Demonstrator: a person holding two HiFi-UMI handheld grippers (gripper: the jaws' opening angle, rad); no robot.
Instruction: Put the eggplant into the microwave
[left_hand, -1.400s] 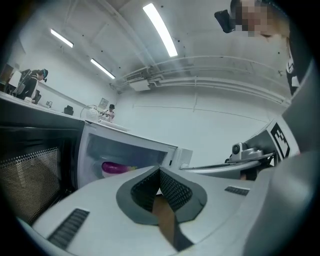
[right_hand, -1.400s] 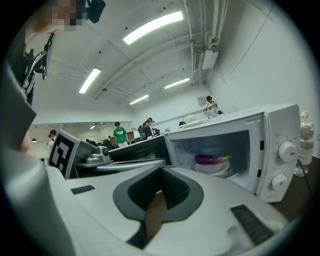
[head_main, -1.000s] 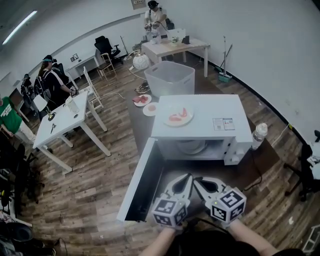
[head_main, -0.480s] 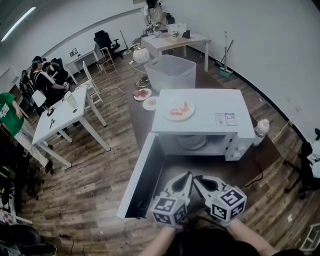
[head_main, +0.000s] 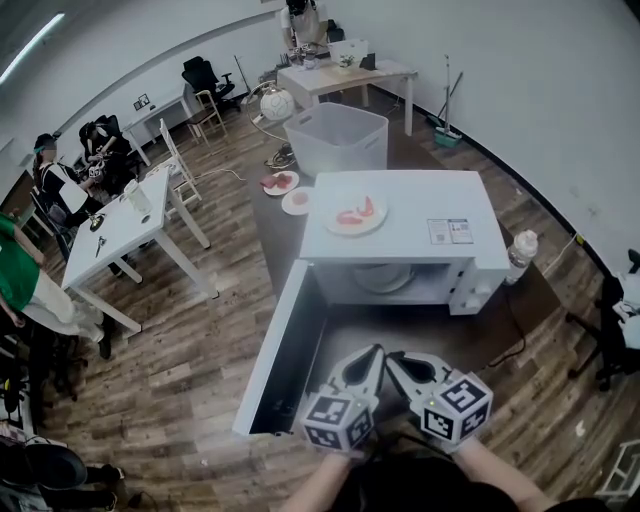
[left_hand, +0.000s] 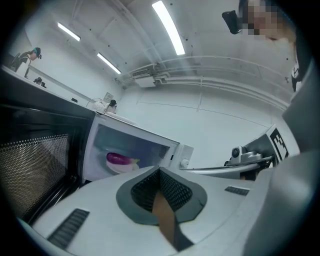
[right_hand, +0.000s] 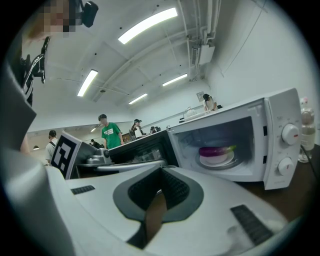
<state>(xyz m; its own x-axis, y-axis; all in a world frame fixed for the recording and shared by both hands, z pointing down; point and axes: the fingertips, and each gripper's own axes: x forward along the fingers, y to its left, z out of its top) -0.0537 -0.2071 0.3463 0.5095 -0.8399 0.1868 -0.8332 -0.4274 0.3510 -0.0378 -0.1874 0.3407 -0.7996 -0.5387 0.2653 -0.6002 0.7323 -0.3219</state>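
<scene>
Eggplant (right_hand: 216, 149) is already inside the microwave (head_main: 410, 250), lying across a small plate (right_hand: 216, 161) in the cavity, stem end to the right in the right gripper view. The door (head_main: 278, 365) hangs wide open to the left. Left tongs (head_main: 372, 352) and right tongs (head_main: 392, 358) sit side by side at the near edge, well short of the cavity. Both have jaws pressed together and nothing between them.

We judge the placing done, so the risks sit around the door.
- Pushing the door with closed tongs: the tips could slip on its smooth face, and the door could slam and jolt the oven.
- A jolt could roll the eggplant off the plate, since it overhangs the rim.
- A second plate (head_main: 355, 215) with red pieces rests on top of the microwave. A hard shove could slide it.
- A bottle (head_main: 520, 255) stands on the counter (head_main: 532, 308) just beside the microwave's right side. A wide swing of the right tongs could tip it.
</scene>
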